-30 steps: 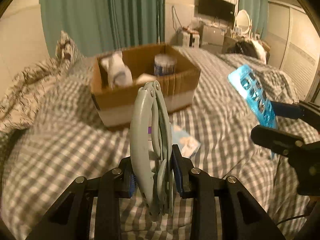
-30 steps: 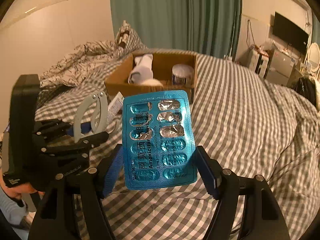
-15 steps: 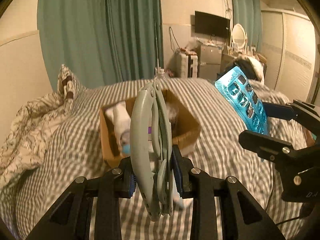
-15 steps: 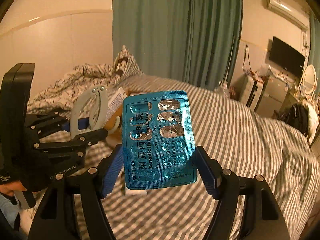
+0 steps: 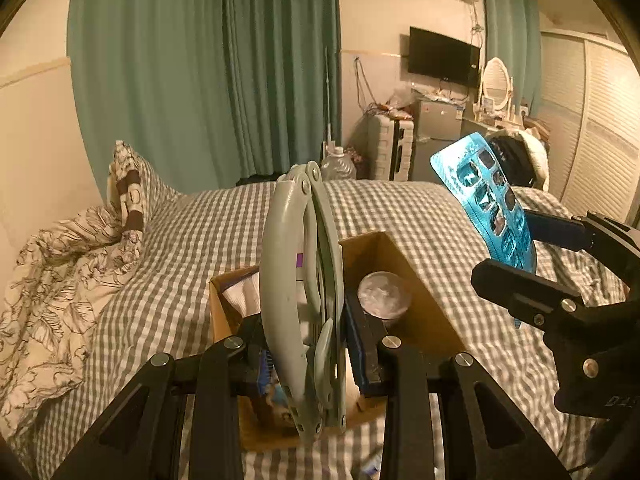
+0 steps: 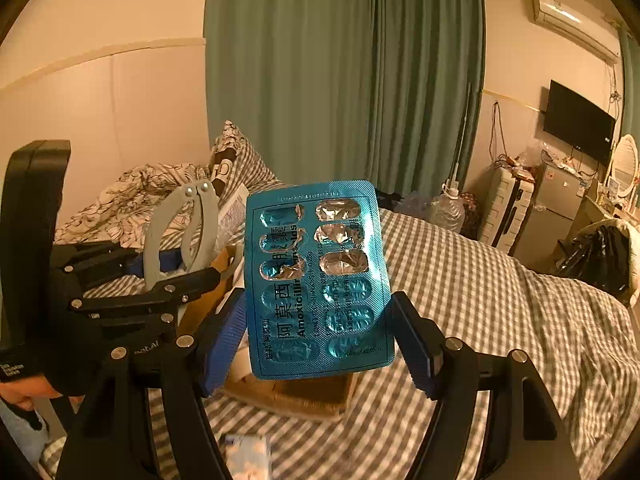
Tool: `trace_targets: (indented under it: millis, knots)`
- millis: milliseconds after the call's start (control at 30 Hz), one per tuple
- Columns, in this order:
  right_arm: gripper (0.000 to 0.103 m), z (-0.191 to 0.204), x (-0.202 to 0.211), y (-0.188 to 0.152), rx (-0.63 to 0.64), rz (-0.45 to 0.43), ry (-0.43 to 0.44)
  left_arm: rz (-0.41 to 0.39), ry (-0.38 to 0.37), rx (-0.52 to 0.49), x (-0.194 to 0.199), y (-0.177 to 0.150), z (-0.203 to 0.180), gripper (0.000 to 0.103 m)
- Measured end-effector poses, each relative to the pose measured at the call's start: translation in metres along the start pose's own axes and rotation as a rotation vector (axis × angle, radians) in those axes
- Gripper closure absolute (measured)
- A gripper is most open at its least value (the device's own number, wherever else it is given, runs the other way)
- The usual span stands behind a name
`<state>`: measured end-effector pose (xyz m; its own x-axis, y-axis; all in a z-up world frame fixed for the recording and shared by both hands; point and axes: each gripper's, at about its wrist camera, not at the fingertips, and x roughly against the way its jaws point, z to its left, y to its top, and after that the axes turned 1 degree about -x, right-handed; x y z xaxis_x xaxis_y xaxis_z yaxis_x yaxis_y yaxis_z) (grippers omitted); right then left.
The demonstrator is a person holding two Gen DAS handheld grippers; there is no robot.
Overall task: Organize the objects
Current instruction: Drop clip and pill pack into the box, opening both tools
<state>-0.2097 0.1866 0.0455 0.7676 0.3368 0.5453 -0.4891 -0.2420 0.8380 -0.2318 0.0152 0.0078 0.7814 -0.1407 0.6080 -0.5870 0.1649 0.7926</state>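
Note:
My left gripper [image 5: 306, 344] is shut on a grey hand-grip tool [image 5: 298, 280] and holds it upright above the open cardboard box [image 5: 424, 300] on the checked bed. The box holds a round foil-topped tub [image 5: 384, 294] and white cloth [image 5: 244, 294]. My right gripper [image 6: 320, 336] is shut on a blue blister pack of pills [image 6: 316, 276], held upright in the air to the right of the box. The pack [image 5: 484, 204] and right gripper [image 5: 532, 276] show in the left wrist view; the left gripper [image 6: 152, 280] with its grey tool [image 6: 188, 224] shows in the right wrist view.
A small printed packet [image 6: 246, 454] lies on the checked bedspread [image 6: 480, 300] in front of the box [image 6: 296, 396]. Rumpled floral bedding [image 5: 60, 280] and a pillow [image 5: 128, 192] lie at the left. Green curtains, a TV and furniture stand beyond the bed.
Both grippers have risen and moved forward toward the box with their loads; the box now sits directly under the left gripper. Neither grip has changed.

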Motion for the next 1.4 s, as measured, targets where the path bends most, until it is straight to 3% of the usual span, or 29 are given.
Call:
trace_targets:
  millis: [267,467,533,567,633,700,900,1100,1200,1400]
  knots:
    - [0.033,-0.009,-0.077,-0.009,-0.036,0.088,0.036,0.082,-0.005,-0.003,-0.065,-0.015,0.011,0.073]
    - [0.032,-0.014,-0.107,-0.030,-0.013,0.109,-0.007,0.123,-0.016,0.002,-0.093,-0.031,0.017,0.072]
    - [0.032,-0.017,-0.108,-0.033,-0.017,0.089,-0.020,0.121,-0.022,0.005,-0.094,-0.032,0.019,0.065]
    - [0.030,-0.018,-0.107,-0.033,-0.019,0.082,-0.031,0.120,-0.019,0.004,-0.093,-0.032,0.019,0.056]
    - [0.021,-0.019,-0.103,-0.032,-0.023,0.069,-0.049,0.106,-0.008,0.004,-0.086,-0.030,0.019,0.045]
    - [0.018,-0.018,-0.094,-0.027,-0.033,0.050,-0.054,0.082,0.005,0.001,-0.075,-0.026,0.018,0.036]
    - [0.017,-0.018,-0.045,-0.012,-0.054,0.010,-0.069,0.020,0.041,0.014,-0.027,-0.011,0.020,0.025]
    - [0.017,-0.014,0.022,-0.001,-0.038,-0.055,-0.105,-0.047,0.069,0.035,0.036,-0.001,0.025,0.024]
    - [0.016,-0.010,0.055,0.003,-0.032,-0.085,-0.116,-0.081,0.076,0.047,0.065,-0.001,0.025,0.019]
    - [0.014,0.004,0.110,-0.002,0.001,-0.117,-0.131,-0.108,0.076,0.058,0.110,-0.022,0.019,0.016]
